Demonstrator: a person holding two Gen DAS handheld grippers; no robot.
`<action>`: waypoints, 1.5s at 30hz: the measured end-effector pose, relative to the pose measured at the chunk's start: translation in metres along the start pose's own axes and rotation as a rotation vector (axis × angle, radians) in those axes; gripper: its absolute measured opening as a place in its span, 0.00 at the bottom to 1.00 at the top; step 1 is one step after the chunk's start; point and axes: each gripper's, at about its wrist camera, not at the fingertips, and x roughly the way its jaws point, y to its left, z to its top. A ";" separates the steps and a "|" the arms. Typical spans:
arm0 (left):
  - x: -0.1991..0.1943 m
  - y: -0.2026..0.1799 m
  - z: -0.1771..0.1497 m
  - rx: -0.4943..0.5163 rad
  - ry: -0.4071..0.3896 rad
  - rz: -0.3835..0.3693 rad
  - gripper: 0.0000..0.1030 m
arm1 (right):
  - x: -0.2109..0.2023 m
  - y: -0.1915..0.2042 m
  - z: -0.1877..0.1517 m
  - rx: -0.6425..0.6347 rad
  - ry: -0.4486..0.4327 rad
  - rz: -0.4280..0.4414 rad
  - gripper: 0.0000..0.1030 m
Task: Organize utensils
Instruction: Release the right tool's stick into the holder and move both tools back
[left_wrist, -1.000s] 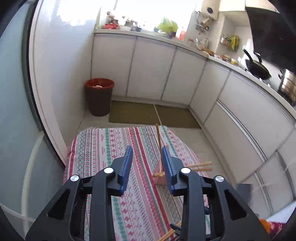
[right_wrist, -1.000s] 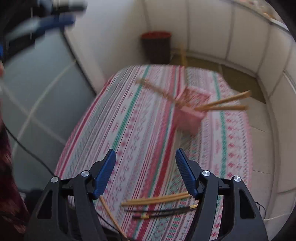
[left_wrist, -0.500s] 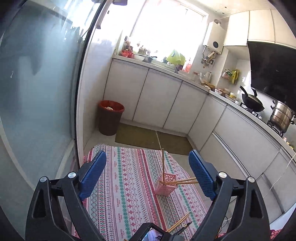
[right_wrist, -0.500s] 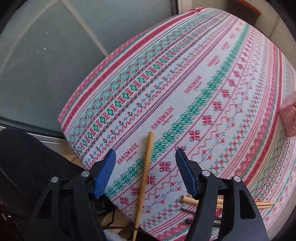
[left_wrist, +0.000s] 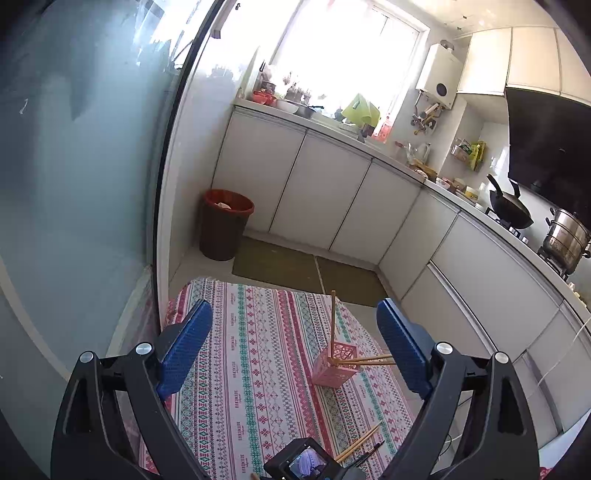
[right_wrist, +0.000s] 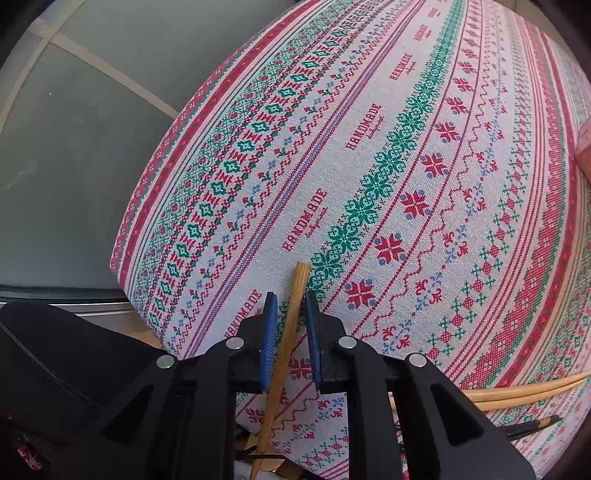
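right gripper (right_wrist: 289, 325): my jaws have just been closing around the chopstick (right_wrist: 286, 339)
risk: off-centre pinch, it pivots or slips when I lift

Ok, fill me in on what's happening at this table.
A person with a handheld gripper in each hand is sorting chopsticks into a pink holder on the patterned tablecloth. The right gripper has just been closing around a bamboo chopstick lying on the cloth. The left gripper hangs open and empty, facing the holder, which already has chopsticks in it. More chopsticks still lie loose nearby.
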 end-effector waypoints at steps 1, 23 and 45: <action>0.001 0.001 0.000 -0.003 0.001 0.001 0.84 | 0.000 0.003 -0.001 -0.006 -0.003 -0.025 0.15; 0.013 -0.034 -0.006 0.020 0.011 -0.085 0.84 | -0.253 -0.020 -0.082 0.269 -0.649 -0.218 0.07; 0.089 -0.028 -0.017 -0.032 0.132 -0.106 0.84 | -0.354 -0.112 0.012 0.417 -1.024 -0.600 0.07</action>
